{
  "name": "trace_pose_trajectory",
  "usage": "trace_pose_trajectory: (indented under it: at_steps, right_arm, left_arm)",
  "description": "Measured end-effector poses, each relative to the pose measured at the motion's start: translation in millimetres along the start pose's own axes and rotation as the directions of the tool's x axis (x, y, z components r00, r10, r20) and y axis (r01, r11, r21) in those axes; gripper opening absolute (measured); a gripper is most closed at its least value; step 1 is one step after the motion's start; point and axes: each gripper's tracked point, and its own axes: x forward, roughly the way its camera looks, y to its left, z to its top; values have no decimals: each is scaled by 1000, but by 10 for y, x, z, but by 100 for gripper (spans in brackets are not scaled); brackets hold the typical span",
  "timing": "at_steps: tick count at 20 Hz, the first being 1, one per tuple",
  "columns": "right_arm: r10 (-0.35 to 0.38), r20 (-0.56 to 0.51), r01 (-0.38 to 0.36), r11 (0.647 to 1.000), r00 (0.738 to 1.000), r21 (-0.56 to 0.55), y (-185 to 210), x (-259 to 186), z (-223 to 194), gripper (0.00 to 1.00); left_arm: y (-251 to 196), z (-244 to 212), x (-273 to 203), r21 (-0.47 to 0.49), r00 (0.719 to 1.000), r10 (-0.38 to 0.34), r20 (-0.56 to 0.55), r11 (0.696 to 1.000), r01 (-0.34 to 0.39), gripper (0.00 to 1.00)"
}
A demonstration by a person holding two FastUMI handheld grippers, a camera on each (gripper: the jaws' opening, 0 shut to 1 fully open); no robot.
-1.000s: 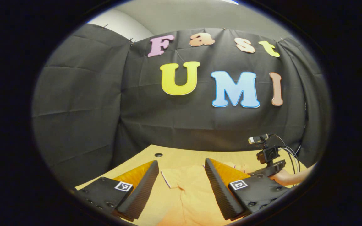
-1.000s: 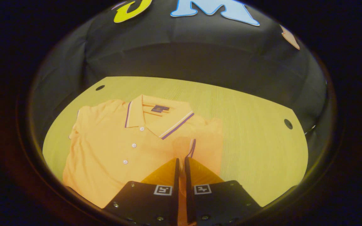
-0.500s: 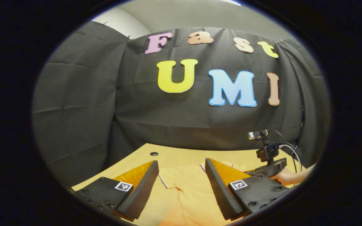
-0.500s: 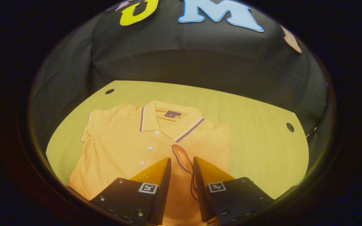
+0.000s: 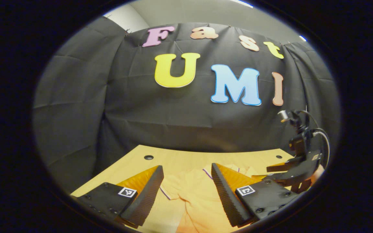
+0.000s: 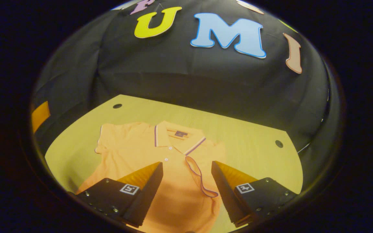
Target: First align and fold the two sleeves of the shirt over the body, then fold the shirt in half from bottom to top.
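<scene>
Now the orange short-sleeved polo shirt [image 6: 134, 152] has one sleeve [image 6: 202, 174] folded over its body on the pale wooden tabletop [image 6: 248, 136]; both the right gripper [image 6: 186, 181] and left gripper [image 5: 186, 187] have fingers released, so the other sleeve [image 6: 108, 142] likely comes next.

1. An orange polo shirt [image 6: 141, 152] is lying flat, front side up, on the light wooden table [image 6: 248, 142], its collar pointing toward the black cloth wall.
2. The collar [image 6: 176, 137] is lying open, trimmed with a white and purple stripe, with a small dark label showing inside the neck.
3. White buttons [image 6: 166, 159] are running down the placket below the collar.
4. One short sleeve [image 6: 108, 142] is lying spread out to the side on the table.
5. The other sleeve [image 6: 202, 174] is lying folded over the body, its purple-edged cuff looping across the chest.
6. In the left gripper view, the shirt [image 5: 193, 197] is showing its striped collar edge.
</scene>
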Motion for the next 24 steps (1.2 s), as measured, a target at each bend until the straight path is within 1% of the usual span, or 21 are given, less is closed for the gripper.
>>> trace_pose_trajectory:
  at_steps: [3, 5, 9, 12, 16, 19, 24]
  right_arm:
    - [-44, 66, 44, 999, 997, 15, 38, -298, 176, 93]
    - [-62, 100, 59, 998, 993, 38, 72, -468, 278, 93]
    - [-89, 133, 78, 993, 987, 86, 61, -671, 399, 92]
    - [-109, 149, 97, 992, 983, 86, 32, -820, 448, 93]
    - [-106, 157, 90, 990, 982, 104, 45, -974, 465, 93]
    - [-101, 161, 81, 989, 982, 125, 53, -1059, 476, 93]
    - [-101, 150, 81, 987, 983, 136, 45, -1151, 454, 93]
  left_arm:
    - [195, -204, 279, -19, 999, -11, -44, 1000, 10, 96]
    - [362, -356, 467, -18, 997, 5, -72, 1000, -6, 96]
    - [629, -619, 794, 0, 992, 44, -117, 999, -44, 96]
    - [669, -736, 996, 11, 990, 45, -134, 999, -44, 96]
    - [678, -915, 1208, 16, 985, 41, -169, 999, -39, 96]
    - [701, -1126, 1342, 4, 975, 46, -219, 999, -46, 96]
    - [807, -1377, 1579, -21, 952, 81, -294, 996, -91, 96]
